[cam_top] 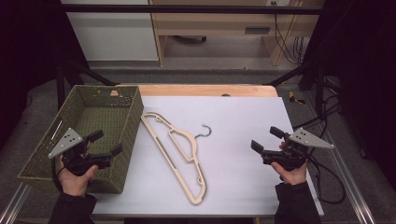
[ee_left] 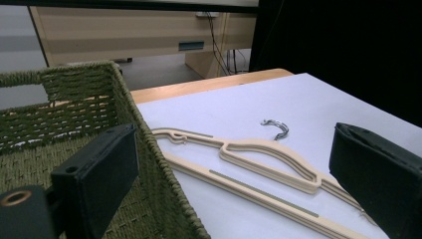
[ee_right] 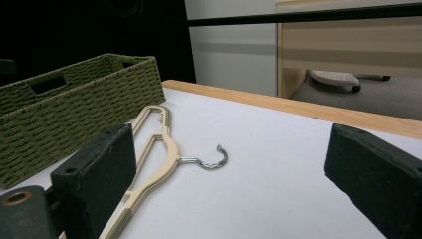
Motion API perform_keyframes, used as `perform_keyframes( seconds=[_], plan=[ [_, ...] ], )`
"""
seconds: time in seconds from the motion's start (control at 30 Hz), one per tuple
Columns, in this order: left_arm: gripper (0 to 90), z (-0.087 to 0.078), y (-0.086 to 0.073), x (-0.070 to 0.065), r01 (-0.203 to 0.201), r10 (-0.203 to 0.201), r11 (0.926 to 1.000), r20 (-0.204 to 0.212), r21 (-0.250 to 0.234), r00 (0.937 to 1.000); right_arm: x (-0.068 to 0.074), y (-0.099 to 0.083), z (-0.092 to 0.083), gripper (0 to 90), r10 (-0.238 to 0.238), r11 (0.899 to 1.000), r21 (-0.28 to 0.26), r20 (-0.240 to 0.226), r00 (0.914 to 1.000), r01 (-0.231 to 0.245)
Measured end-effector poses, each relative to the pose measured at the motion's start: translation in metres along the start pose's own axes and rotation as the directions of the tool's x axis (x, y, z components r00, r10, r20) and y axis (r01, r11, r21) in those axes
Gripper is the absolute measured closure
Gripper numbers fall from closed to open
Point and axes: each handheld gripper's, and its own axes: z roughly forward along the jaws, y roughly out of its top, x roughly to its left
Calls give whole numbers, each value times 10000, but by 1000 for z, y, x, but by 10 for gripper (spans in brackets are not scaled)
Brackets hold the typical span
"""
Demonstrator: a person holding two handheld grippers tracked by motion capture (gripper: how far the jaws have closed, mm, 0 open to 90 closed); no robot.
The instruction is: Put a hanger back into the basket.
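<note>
A beige plastic hanger (cam_top: 180, 151) with a metal hook (cam_top: 204, 130) lies flat on the white table top (cam_top: 243, 121), just right of a green woven basket (cam_top: 123, 100). My left gripper (cam_top: 108, 143) hovers over the basket's near right corner, open, jaws wide apart with nothing between them. The hanger (ee_left: 259, 167) lies ahead of it, beside the basket wall (ee_left: 149, 144). My right gripper (cam_top: 265, 138) is held at the table's right side, open and empty, pointing toward the hanger (ee_right: 157, 149) and its hook (ee_right: 211, 160).
The basket (ee_right: 74, 107) is empty inside. A wooden strip (cam_top: 205, 89) runs along the table's far edge. Behind stand a desk and cabinet (cam_top: 219, 23) with cables. Dark frame bars flank the table. Bare white surface lies between hanger and right gripper.
</note>
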Motion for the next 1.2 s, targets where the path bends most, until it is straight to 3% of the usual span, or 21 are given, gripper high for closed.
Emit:
perform_keyframes(
  seconds=[0.33,0.67,1.03,1.2],
  plan=[
    [54,-4,0,4,-29,29,10000,-127,-38,9999,11,5,11,82,-275,9990,344,6,9996,274],
    [50,0,-2,3,-162,163,9998,-182,95,9997,33,14,38,85,-590,9945,856,-204,9981,605],
    [50,-1,-2,3,-205,208,9997,-191,144,9996,63,7,71,116,-927,9738,2012,-723,9931,1056],
    [49,0,-2,3,-265,269,9995,-246,185,9993,81,-1,90,139,-1022,9578,2579,-1077,9889,1271]
  ],
)
